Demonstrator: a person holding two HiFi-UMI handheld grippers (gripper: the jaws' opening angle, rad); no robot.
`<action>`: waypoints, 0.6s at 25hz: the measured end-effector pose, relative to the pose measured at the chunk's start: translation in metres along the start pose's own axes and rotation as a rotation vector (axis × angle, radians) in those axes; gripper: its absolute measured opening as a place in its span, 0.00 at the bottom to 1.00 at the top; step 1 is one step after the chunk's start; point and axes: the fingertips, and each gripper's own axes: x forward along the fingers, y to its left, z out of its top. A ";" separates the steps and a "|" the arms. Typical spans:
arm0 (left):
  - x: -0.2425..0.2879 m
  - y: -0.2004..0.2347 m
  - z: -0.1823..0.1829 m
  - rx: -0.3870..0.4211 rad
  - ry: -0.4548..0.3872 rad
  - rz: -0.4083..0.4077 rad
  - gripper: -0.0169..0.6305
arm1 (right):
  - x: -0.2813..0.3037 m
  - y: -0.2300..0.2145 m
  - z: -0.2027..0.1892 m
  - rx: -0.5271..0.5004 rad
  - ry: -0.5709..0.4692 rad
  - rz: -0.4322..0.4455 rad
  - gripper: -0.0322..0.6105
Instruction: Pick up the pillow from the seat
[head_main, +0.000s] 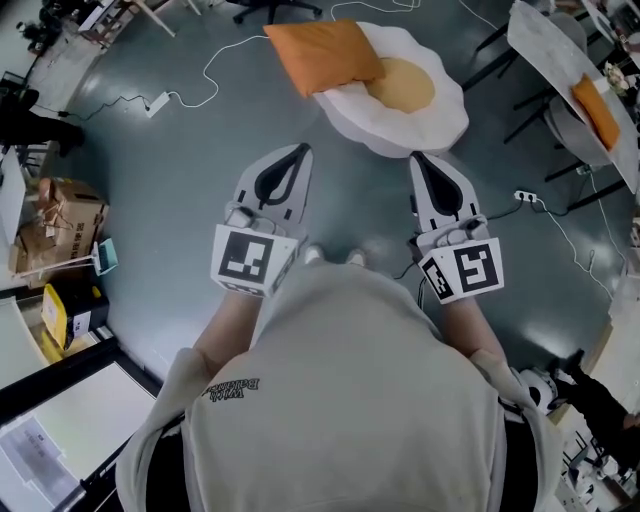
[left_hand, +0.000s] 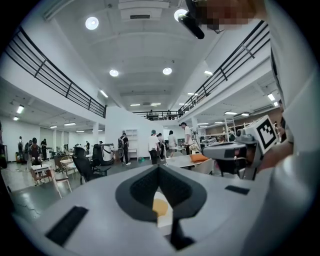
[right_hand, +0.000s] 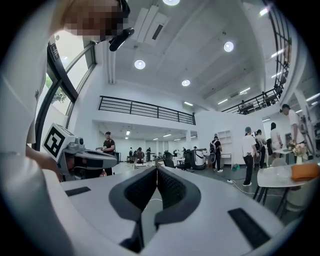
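Observation:
An orange pillow lies on the left edge of a white, egg-shaped seat with a yellow centre, on the floor ahead of me. My left gripper and right gripper are held side by side short of the seat, both pointing toward it, well apart from the pillow. In the left gripper view the jaws meet with nothing between them, and a bit of the seat shows below them. The right gripper is likewise shut and empty.
A second orange cushion rests on a chair by a white table at the right. Cables and a power strip trail over the grey floor. A cardboard box and a yellow bin stand at the left. People stand far off.

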 end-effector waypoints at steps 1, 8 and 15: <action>0.002 -0.002 0.001 0.003 -0.001 0.005 0.04 | -0.002 -0.004 0.000 -0.002 -0.002 0.001 0.06; 0.007 -0.014 0.000 0.027 0.012 0.034 0.04 | -0.020 -0.035 0.004 -0.017 -0.025 -0.040 0.06; 0.025 -0.022 0.005 0.049 0.006 0.024 0.04 | -0.030 -0.059 0.007 -0.028 -0.052 -0.057 0.06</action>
